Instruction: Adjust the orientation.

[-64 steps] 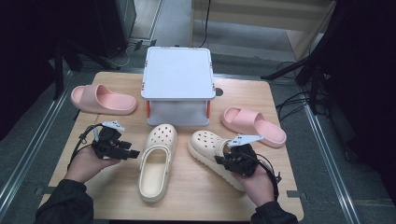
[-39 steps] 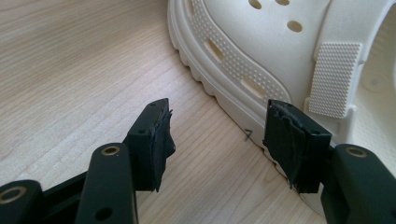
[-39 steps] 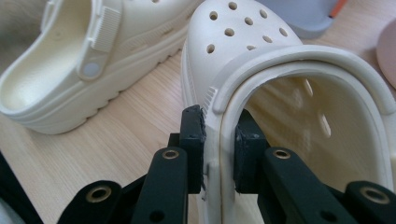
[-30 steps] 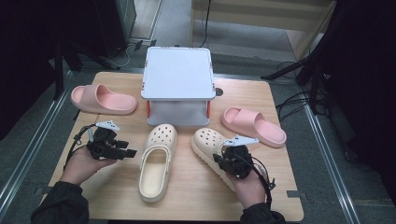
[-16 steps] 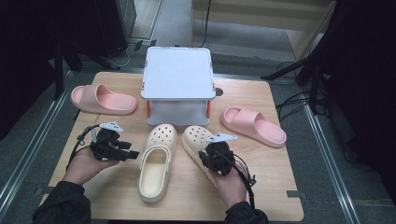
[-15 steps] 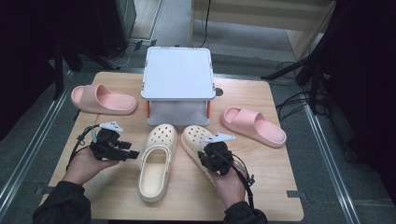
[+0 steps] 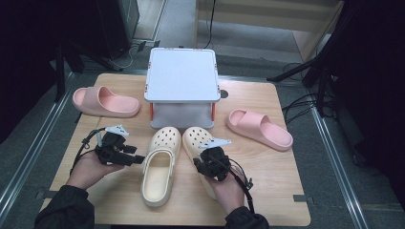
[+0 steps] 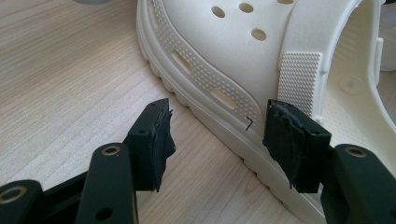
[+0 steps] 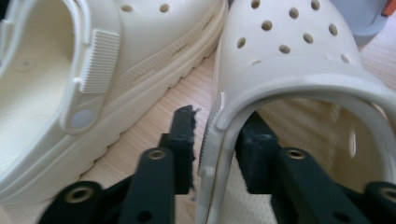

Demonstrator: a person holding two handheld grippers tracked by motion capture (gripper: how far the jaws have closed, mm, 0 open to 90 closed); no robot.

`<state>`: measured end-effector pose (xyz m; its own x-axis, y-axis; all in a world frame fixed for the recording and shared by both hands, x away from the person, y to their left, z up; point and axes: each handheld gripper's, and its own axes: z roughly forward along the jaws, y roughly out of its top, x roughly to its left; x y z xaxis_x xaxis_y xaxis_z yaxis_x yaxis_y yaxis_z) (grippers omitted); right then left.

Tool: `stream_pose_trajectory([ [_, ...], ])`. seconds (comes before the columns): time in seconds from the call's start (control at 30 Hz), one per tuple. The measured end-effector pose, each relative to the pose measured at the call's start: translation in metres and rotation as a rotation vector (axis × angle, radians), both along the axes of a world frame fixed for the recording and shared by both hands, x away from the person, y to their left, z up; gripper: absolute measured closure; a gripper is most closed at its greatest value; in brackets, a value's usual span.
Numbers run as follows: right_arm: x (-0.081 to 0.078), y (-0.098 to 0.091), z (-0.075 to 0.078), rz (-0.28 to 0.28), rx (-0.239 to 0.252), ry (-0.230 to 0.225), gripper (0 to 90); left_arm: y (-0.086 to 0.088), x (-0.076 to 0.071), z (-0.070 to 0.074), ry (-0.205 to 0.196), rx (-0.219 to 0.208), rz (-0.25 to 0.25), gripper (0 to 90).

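- Since the earlier frames my right claw (image 7: 208,162) has slid the right clog (image 7: 197,140) leftward across the table (image 7: 282,191), so it now lies just beside the left clog (image 7: 161,164); my left claw (image 7: 125,153) has hardly shifted.
- High view: both clogs lie side by side near the middle of the table, toes toward the white box (image 7: 182,81) at the far edge. My right claw sits over the right clog's heel end, my hand (image 7: 229,188) behind it toward the near edge. My left claw hovers left of the left clog, close to its side. One pink slide (image 7: 105,101) lies near the far left corner, the other slide (image 7: 259,129) toward the right edge.
- Left gripper view: my left claw (image 8: 215,135) stands open with nothing held. One pad is over bare wood; the other is in front of the left clog (image 8: 233,60), whose sole edge runs between the jaws. I cannot tell whether that pad touches it.
- Right gripper view: my right claw (image 9: 217,140) straddles the heel rim of the right clog (image 9: 289,56), one jaw outside the wall, one inside. The jaws have just been opening, and a gap shows between the outer pad and the rim, so the grip is loosened. The left clog (image 9: 116,60) lies just beside it.
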<state>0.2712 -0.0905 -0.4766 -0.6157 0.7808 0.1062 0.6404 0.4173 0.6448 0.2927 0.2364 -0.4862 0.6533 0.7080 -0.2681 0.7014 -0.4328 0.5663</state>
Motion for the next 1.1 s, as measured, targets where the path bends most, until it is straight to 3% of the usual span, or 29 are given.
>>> stream_pose_trajectory([
  [0.13,-0.003,-0.013,0.012,0.045,0.036,-0.027,61.5,0.001,0.000,0.000,0.000,-0.001,0.003,40.7],
  [0.3,-0.012,-0.043,0.033,0.108,0.091,-0.076,64.2,0.003,-0.001,0.002,0.000,-0.010,0.009,42.6],
  [0.4,-0.011,-0.057,0.035,0.137,0.066,-0.120,67.4,0.003,-0.002,0.002,-0.004,-0.006,0.010,42.6],
  [0.5,-0.004,-0.069,0.032,0.120,0.054,-0.097,72.0,0.003,-0.003,0.003,-0.001,-0.010,0.009,42.9],
  [0.67,0.006,-0.087,0.028,0.115,0.084,-0.075,75.7,0.003,-0.003,0.003,0.022,-0.035,-0.002,50.6],
  [0.8,0.014,-0.104,0.020,0.131,0.022,-0.109,77.6,0.002,-0.004,0.002,0.023,-0.026,-0.007,51.9],
  [0.87,0.020,-0.111,0.012,0.116,0.005,-0.086,78.3,0.000,-0.004,0.002,0.023,-0.026,-0.008,51.9],
  [0.97,0.031,-0.119,0.003,0.079,0.024,-0.043,78.2,-0.003,-0.004,0.001,0.013,-0.013,-0.009,50.4],
  [1.1,0.039,-0.114,-0.006,0.070,0.021,0.012,76.7,-0.006,0.000,-0.003,0.036,0.008,-0.012,50.5],
])
